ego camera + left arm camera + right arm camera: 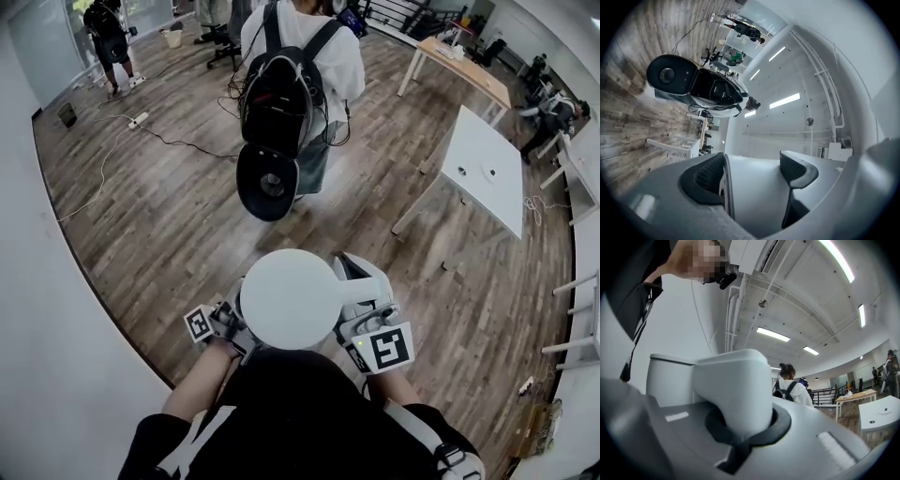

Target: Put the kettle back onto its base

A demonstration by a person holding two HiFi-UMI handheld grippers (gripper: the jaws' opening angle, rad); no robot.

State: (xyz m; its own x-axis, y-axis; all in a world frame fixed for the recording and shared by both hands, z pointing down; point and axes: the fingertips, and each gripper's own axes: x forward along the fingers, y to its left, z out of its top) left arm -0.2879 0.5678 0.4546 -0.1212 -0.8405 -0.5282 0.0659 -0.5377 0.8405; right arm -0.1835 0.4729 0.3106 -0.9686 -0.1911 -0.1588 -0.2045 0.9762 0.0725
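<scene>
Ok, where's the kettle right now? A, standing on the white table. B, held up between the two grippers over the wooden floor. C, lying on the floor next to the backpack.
B: the white kettle is up over the wooden floor, with the left gripper holding one side and the right gripper clamped on its handle. The white table stands well off to the side.

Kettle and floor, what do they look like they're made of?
The kettle looks like smooth matte white plastic: even colour, soft shading, no sharp glints; coated metal is possible. The floor looks like wood or wood-look laminate: brown planks with grain streaks and seams, low sheen.
</scene>
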